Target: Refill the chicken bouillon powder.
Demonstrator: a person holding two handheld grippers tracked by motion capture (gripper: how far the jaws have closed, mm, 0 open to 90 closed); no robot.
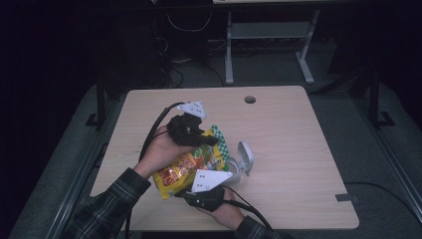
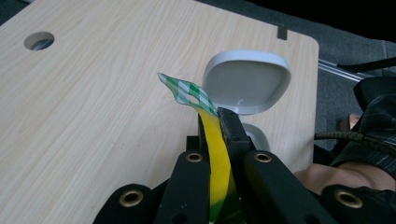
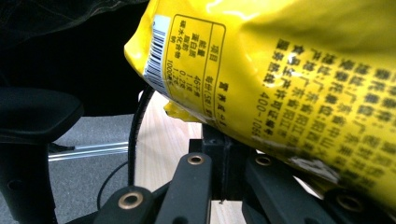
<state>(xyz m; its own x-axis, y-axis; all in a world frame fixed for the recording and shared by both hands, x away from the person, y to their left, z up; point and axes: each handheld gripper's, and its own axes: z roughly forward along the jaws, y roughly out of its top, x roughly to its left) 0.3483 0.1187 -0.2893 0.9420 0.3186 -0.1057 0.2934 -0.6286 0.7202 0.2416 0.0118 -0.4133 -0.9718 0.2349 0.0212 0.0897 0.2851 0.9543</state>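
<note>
- I am gripping a yellow snack bag (image 1: 191,167) with both grippers, holding it up off the wooden table (image 1: 293,149), just left of the grey container (image 1: 242,160).
- My left gripper (image 1: 205,140) is clamping the bag's top edge; in the left gripper view its jaws are pressed together on the thin yellow film, with the green-checked corner (image 2: 187,92) sticking out past the tips toward the container.
- My right gripper (image 1: 189,193) is pinching the bag's lower edge, on the side of the bag farther from the container's lid; in the right gripper view its jaws are closed at the seam, under the printed back with its barcode (image 3: 156,53).
- The grey container is sitting on the table with its lid (image 2: 247,81) standing open, just beyond the bag's checked corner.
- The bag is hanging tilted between my two hands, its upper end nearer the container's lid, its lower end toward my near side of the table.
- A round cable hole (image 1: 250,99) is lying well beyond the container, near the table's far edge.
</note>
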